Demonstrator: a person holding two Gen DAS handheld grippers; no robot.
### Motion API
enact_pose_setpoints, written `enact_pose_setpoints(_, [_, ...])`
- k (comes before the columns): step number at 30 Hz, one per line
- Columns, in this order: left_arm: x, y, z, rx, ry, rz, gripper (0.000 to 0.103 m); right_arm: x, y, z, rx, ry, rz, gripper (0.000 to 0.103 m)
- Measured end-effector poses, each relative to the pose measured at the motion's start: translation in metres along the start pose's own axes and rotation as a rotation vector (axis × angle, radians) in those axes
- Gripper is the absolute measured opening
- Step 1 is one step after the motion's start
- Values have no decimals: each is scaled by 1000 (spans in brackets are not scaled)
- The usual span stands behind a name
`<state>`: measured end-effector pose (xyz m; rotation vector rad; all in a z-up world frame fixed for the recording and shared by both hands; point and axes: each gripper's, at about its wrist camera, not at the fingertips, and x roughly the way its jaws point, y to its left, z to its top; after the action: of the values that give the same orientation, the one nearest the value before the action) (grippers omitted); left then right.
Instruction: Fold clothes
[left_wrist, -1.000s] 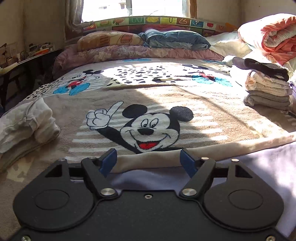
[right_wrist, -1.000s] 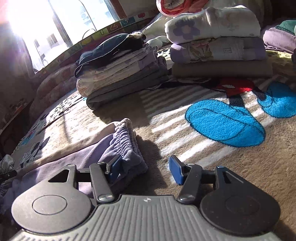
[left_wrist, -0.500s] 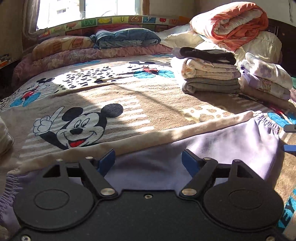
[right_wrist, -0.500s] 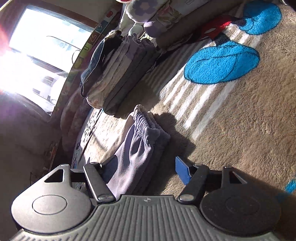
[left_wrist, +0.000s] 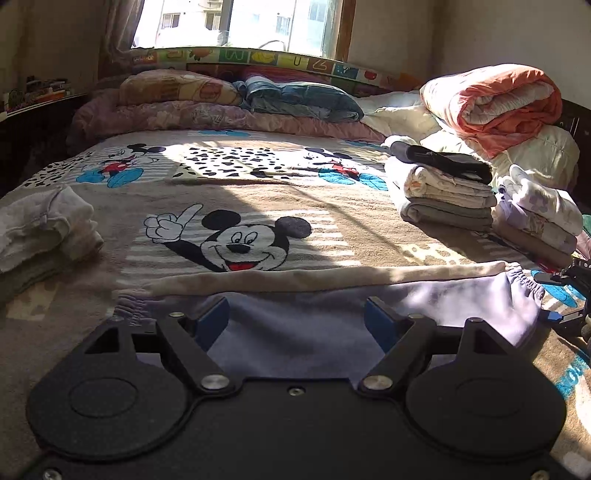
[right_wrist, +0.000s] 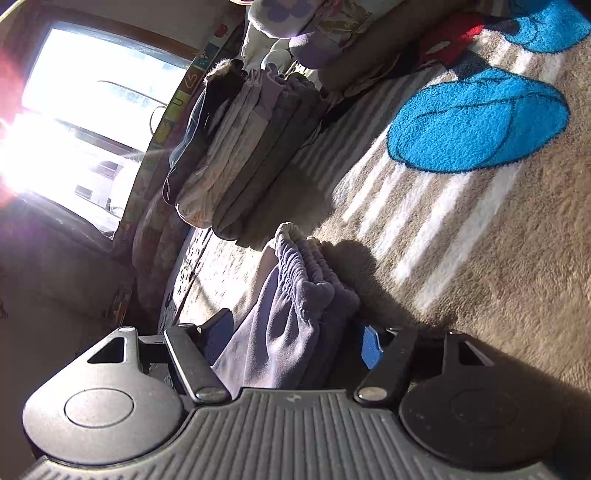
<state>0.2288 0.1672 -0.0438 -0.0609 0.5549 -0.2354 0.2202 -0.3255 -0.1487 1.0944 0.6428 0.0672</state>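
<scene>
The near part of the lavender trousers (left_wrist: 314, 332) lies hidden under the left gripper (left_wrist: 297, 317), the right gripper (left_wrist: 565, 295) is cut off by the left view's right edge, and glare whites out the window (right_wrist: 85, 122) in the right view.

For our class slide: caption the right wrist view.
Open tongs straddle the lilac trousers' elastic waistband on the cartoon blanket.

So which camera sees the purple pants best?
The left wrist view: the purple pants lie spread across the blanket, from one gathered end to the other. The right wrist view shows only the bunched elastic end, close up, between the open right gripper fingers.
</scene>
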Motion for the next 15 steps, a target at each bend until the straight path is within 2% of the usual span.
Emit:
enact_pose_setpoints(5, [-13, 28, 2, -66, -25, 39, 81, 7, 12, -2, 32, 65, -63, 69])
enact_pose_setpoints(9, [-16, 37, 6, -93, -43, 38, 81, 12, 3, -2, 67, -18, -35, 67])
enact_pose_setpoints(12, [-18, 44, 4, -101, -42, 40, 81, 12, -4, -6, 62, -58, -36, 60])
enact_pose_setpoints(13, [-17, 48, 2, -105, -37, 47, 81, 12, -6, -7, 61, -71, -37, 50])
enact_pose_setpoints(14, [-16, 52, 0, -109, -31, 56, 81, 12, -8, -8, 59, -84, -37, 34])
enact_pose_setpoints(15, [-15, 55, -2, -113, -25, 68, 81, 12, -10, -10, 58, -97, -38, 24])
